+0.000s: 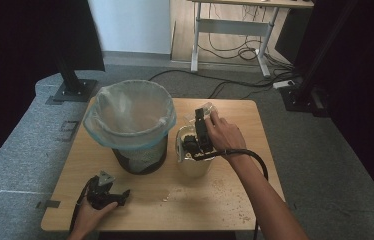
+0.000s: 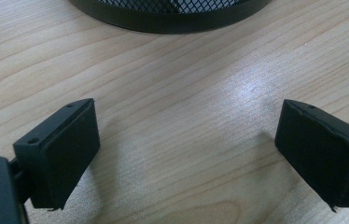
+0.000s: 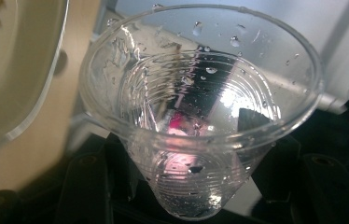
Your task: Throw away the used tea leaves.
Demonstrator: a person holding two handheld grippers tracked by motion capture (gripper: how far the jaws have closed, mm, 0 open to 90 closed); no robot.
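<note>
Left claw: near front edge of wooden surface, jaws spread wide, nothing between them, pointing toward mesh bin base.
Loose crumbs: scattered on surface at front right.
Right claw: jaws closed around clear plastic cup, cup wet with droplets, held above pale container.
Bin: lined with clear bag, left of container.

A lab or office-style recording room: grey carpet floor, dark curtains at both sides, black stand bases, a height-adjustable desk behind, cables trailing across the floor.
</note>
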